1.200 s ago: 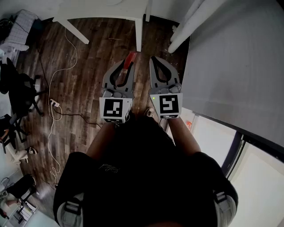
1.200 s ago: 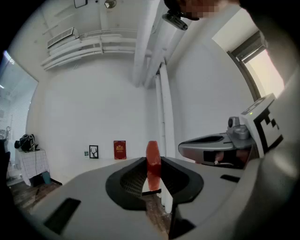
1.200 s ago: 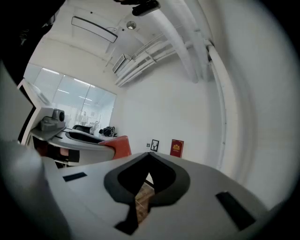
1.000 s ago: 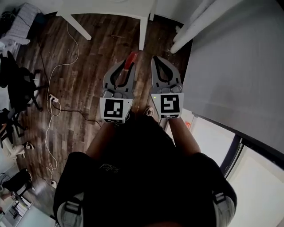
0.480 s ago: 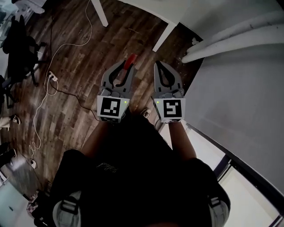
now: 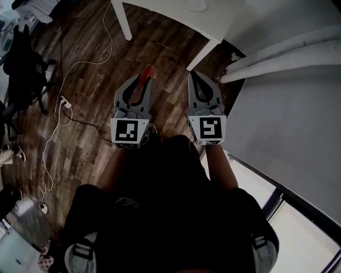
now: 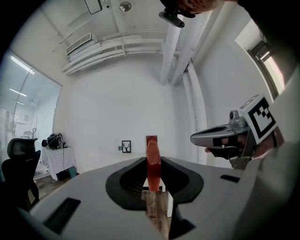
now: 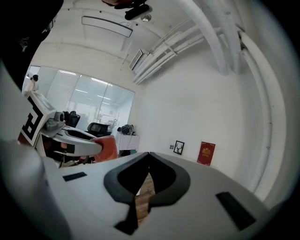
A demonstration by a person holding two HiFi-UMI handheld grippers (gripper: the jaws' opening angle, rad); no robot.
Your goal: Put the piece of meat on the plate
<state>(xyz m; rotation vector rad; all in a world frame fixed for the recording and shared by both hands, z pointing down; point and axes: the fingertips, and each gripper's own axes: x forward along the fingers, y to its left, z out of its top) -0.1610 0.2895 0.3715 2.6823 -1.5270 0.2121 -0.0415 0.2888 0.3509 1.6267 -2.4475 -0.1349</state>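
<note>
A thin red piece of meat (image 6: 147, 72) stands on edge between the jaws of my left gripper (image 6: 144, 80), which is shut on it. In the left gripper view the meat (image 7: 153, 161) rises upright from the jaw tips, held level above the wooden floor. My right gripper (image 6: 192, 75) is beside it on the right, shut and empty; its tips (image 8: 149, 153) meet with nothing between them. That view also shows the meat (image 8: 107, 147) off to the left. A white table (image 6: 176, 18) lies ahead; a pale round shape (image 6: 193, 4) on its top could be the plate.
The table's white legs (image 6: 123, 21) stand on the dark wooden floor. A white cable and power strip (image 6: 63, 101) trail at the left near a black office chair (image 6: 24, 69). White pipes (image 6: 282, 50) and a grey wall (image 6: 298, 117) are at the right.
Both grippers have travelled across the floor toward the white table, whose corner and top now fill the upper edge. The meat stays clamped in the left gripper; the right stays shut.
</note>
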